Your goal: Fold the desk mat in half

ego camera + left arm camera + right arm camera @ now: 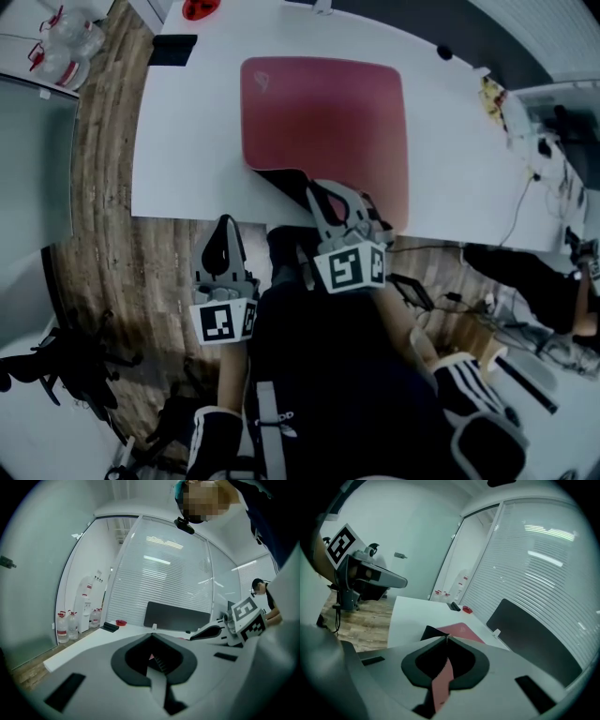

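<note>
A red desk mat [323, 122] lies flat on the white table [187, 141]. Its near edge is lifted, so the black underside [281, 178] shows. My right gripper [319, 192] is at that near edge, shut on the mat. In the right gripper view a red strip of the mat [442, 681] runs between the closed jaws [446, 639]. My left gripper [223, 227] hangs off the table's near left edge, apart from the mat. Its jaws [152, 637] meet with nothing held.
At the table's far left are a red object [199, 8] and a black item [173, 49]. Water bottles [61, 47] stand on the floor at the left. Cables and clutter [548, 159] crowd the right end, beside a seated person [553, 291]. A chair base [66, 361] is near left.
</note>
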`<action>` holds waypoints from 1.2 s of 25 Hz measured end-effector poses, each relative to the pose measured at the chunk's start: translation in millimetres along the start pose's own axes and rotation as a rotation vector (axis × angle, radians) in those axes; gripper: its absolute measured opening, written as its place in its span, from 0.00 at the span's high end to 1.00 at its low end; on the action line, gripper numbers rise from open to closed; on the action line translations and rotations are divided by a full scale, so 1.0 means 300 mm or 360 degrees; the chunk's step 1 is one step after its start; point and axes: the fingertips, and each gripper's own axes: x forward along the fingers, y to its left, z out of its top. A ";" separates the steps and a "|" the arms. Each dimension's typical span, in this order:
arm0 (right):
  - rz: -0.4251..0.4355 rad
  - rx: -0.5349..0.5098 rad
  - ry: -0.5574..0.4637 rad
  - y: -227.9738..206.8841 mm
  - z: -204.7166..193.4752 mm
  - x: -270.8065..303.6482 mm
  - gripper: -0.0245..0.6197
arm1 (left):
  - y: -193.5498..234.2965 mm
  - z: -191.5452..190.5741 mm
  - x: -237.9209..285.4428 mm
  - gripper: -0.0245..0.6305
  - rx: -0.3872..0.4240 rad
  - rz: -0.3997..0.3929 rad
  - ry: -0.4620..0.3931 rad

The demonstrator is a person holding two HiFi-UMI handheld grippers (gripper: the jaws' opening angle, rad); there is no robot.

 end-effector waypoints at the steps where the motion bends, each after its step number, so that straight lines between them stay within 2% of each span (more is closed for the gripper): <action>1: -0.0026 0.0023 -0.0019 -0.023 -0.005 0.001 0.94 | -0.004 0.008 0.004 0.96 0.0010 0.0000 -0.0006; 3: -0.0064 0.0037 -0.0042 -0.070 -0.008 0.003 0.94 | -0.010 0.023 0.012 0.96 0.0031 0.0003 -0.0020; 9: -0.0081 -0.0061 -0.0027 -0.218 0.005 0.007 0.94 | -0.046 0.068 0.057 0.96 0.0046 0.0015 -0.0040; 16: -0.0156 0.0024 -0.0106 -0.342 -0.020 0.045 0.94 | -0.096 0.110 0.130 0.96 0.0076 0.0007 -0.0065; 19: -0.0167 -0.0007 -0.0088 -0.408 -0.031 0.058 0.94 | -0.108 0.121 0.163 0.96 0.0089 0.0015 -0.0065; 30: -0.0255 0.0057 -0.0107 -0.648 -0.101 0.138 0.94 | -0.154 0.165 0.316 0.96 0.0127 0.0029 -0.0089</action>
